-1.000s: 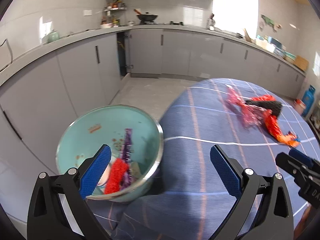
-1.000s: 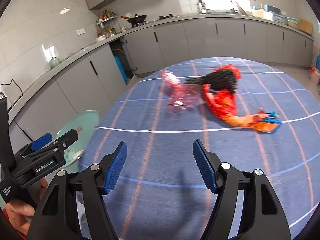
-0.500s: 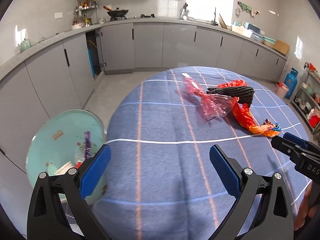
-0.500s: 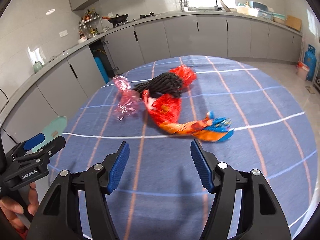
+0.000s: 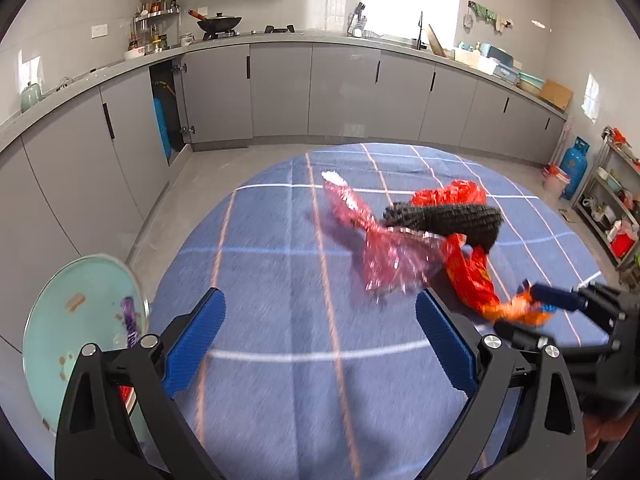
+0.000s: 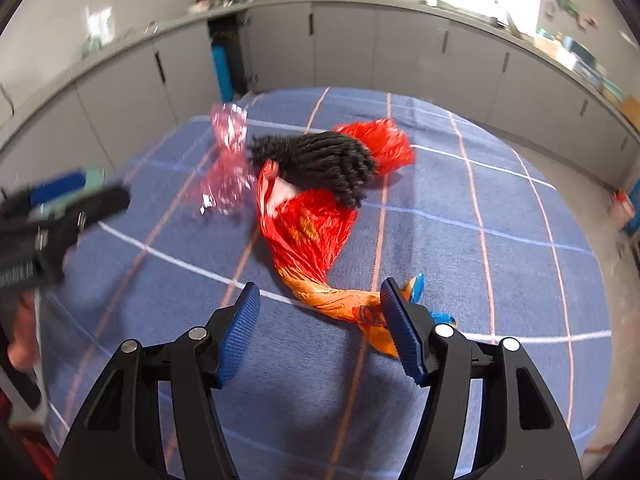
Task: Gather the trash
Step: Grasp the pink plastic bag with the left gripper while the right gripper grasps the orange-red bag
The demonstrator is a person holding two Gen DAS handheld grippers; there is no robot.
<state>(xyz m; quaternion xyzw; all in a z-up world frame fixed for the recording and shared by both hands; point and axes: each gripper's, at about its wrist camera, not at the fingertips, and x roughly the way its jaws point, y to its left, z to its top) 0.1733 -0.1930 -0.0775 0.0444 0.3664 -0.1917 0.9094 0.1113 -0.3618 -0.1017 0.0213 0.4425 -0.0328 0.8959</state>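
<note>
R gripper (image 6: 320,328) jaws closing in, not clamped yet, straddling orange wrapper (image 6: 340,300) | L gripper (image 5: 320,344) wide apart, holding nothing, narrowing slightly | trash pile mid blue tablecloth (image 5: 280,360) | teal bowl (image 5: 72,320) at table's L edge

My right gripper (image 6: 320,328) is closing, jaws straddling the orange wrapper (image 6: 344,304). It is lying on the blue tablecloth (image 6: 500,260).

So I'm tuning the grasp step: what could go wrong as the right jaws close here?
The orange bag tail lies flat on the tablecloth, so the closing jaws of the right gripper may pinch cloth. Lifting it may drag the black mesh along. The bin sits off to the far left.
</note>
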